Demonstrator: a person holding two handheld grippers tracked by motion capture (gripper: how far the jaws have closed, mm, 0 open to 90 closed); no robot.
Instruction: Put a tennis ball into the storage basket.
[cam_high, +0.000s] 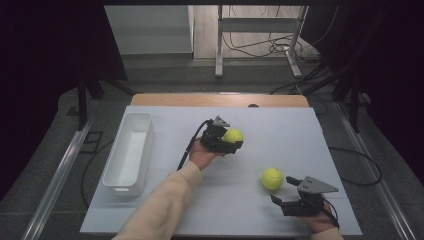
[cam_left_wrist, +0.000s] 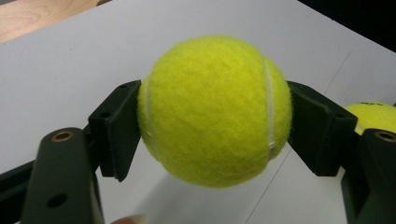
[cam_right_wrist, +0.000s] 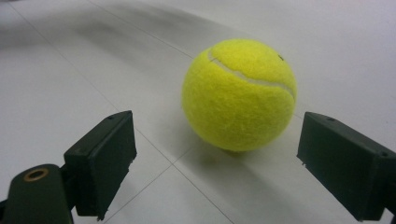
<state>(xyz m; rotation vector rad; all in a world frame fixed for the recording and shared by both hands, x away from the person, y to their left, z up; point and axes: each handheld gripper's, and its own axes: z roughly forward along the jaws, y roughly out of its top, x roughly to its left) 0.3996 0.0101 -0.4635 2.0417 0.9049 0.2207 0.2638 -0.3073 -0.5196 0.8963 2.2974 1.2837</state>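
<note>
Closing squarely across the widest part of the near tennis ball (cam_right_wrist: 239, 95) looks like the way to do this step well: the right gripper (cam_high: 285, 191), held low at the near right corner of the white table top (cam_high: 280, 125), has its jaws spread wide with nothing between them, and the ball lies just ahead of the pads on the surface, slightly off toward one jaw. A short push forward seems needed first, so both pads (cam_right_wrist: 107, 158) meet the felt together (a round ball pinched off-centre is likely to squirt away). In the high view this ball (cam_high: 272, 178) sits just beyond and left of the jaw tips, apart from them.

Farther out, near the middle of the table, the left gripper (cam_high: 231, 140) clamps a second tennis ball (cam_left_wrist: 215, 109), one pad pressed on each side, and the ball appears lifted, with its shadow falling on the table beneath. A firm, unchanging squeeze seems wise while it is carried.

Beyond the person's left sleeve (cam_high: 165, 200), at the table's left side, stands a white bin (cam_high: 146, 145), well apart from both balls and open at the top, a likely place for them.
</note>
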